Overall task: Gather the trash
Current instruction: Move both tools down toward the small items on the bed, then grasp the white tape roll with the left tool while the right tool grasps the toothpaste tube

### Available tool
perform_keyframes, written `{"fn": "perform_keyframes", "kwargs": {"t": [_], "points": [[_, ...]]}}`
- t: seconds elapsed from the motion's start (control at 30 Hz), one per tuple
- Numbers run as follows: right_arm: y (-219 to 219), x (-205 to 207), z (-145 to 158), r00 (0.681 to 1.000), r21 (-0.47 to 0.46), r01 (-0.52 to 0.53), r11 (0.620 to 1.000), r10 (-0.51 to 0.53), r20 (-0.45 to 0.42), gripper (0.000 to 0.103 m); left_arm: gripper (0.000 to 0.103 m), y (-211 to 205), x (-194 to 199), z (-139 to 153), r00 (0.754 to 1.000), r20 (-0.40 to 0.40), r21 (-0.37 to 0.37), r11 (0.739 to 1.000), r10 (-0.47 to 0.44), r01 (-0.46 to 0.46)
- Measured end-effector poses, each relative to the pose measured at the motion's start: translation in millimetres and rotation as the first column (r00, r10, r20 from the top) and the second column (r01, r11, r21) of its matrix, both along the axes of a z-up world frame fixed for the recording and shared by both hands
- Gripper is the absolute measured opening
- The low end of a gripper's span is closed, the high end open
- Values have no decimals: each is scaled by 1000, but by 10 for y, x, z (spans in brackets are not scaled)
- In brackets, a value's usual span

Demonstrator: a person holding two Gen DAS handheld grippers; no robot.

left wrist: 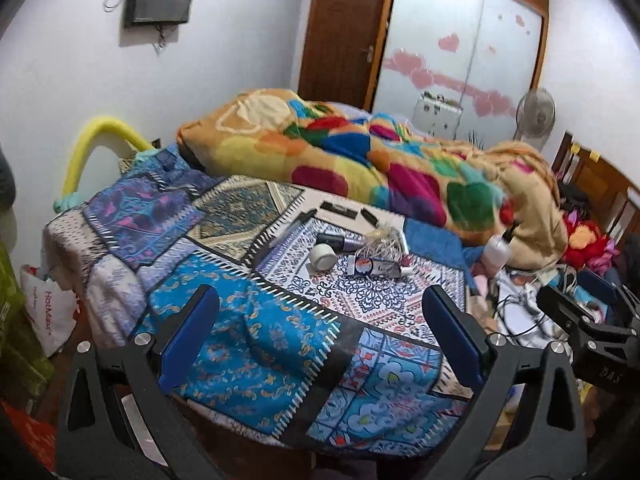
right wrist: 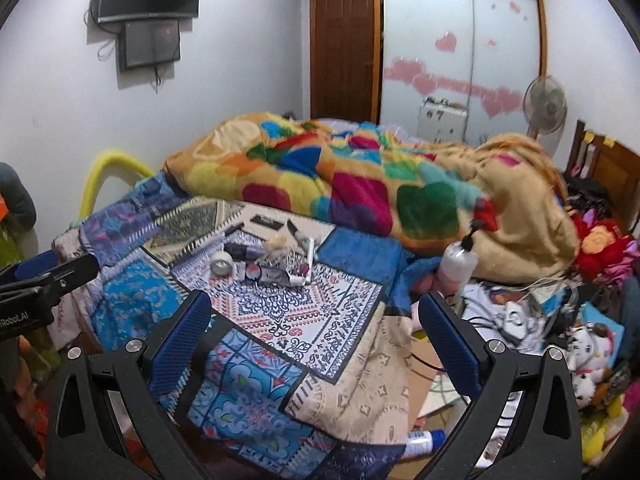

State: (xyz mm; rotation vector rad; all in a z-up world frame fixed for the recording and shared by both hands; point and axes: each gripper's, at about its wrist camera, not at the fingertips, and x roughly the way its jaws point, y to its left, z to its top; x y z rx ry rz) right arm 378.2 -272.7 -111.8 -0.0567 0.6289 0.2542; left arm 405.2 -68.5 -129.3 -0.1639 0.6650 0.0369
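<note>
A small heap of litter lies on the patchwork bedspread (left wrist: 248, 320): a roll of tape (left wrist: 323, 257), a squeezed tube (left wrist: 372, 268), a tangle of pale string (left wrist: 382, 240) and a dark cylinder (left wrist: 334, 239). The same heap shows in the right wrist view, with the tape roll (right wrist: 222, 263) and the tube (right wrist: 266, 273). My left gripper (left wrist: 320, 332) is open and empty, well short of the heap. My right gripper (right wrist: 316, 340) is open and empty, above the bedspread (right wrist: 304, 320) near the bed's corner. Each gripper shows at the other view's edge.
A crumpled multicoloured blanket (left wrist: 360, 160) fills the far half of the bed. A white pump bottle (right wrist: 458, 262) stands by it. Cables, soft toys and a blue-capped bottle (right wrist: 424, 440) clutter the floor at right. A white bag (left wrist: 52, 312) sits at left.
</note>
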Motion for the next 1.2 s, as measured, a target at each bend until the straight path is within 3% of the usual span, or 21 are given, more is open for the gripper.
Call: {"fn": "perform_keyframes", "kwargs": {"t": [0.17,0.33,0.5,0.8,1.0,1.07,1.1,1.2], "points": [[-39,522,-321,995,68,-22,997,28,-99,98,102,-95,430,-330,998,-58,22,999,-24,26],[-2,947,-601,982,152,-32,988,59,-180,85,102,-129,838,-650,993,-108,31,998,-42,46],[65,1281,-870,964,199,-25,980,76,-254,77,94,-78,1222,-902,990,-136,8,999,-38,39],[211,1614,-1191,934,243,-60,968,140,-328,45,69,51,1749,-1216,985,-164,-102,994,-51,35],[261,1665,-1268,938,218,-66,974,135,-318,33,57,62,1891,-1379,983,-181,-116,993,-38,17],[267,1663,-1268,939,213,-72,974,138,-314,28,41,64,1911,-1430,980,-192,-119,993,-44,21],[270,1670,-1275,936,214,-79,974,147,-319,24,40,65,1914,-1449,980,-193,-124,992,-51,28],[263,1656,-1267,940,215,-79,973,145,-310,24,39,70,1872,-1445,983,-172,-127,991,-59,37]]}}
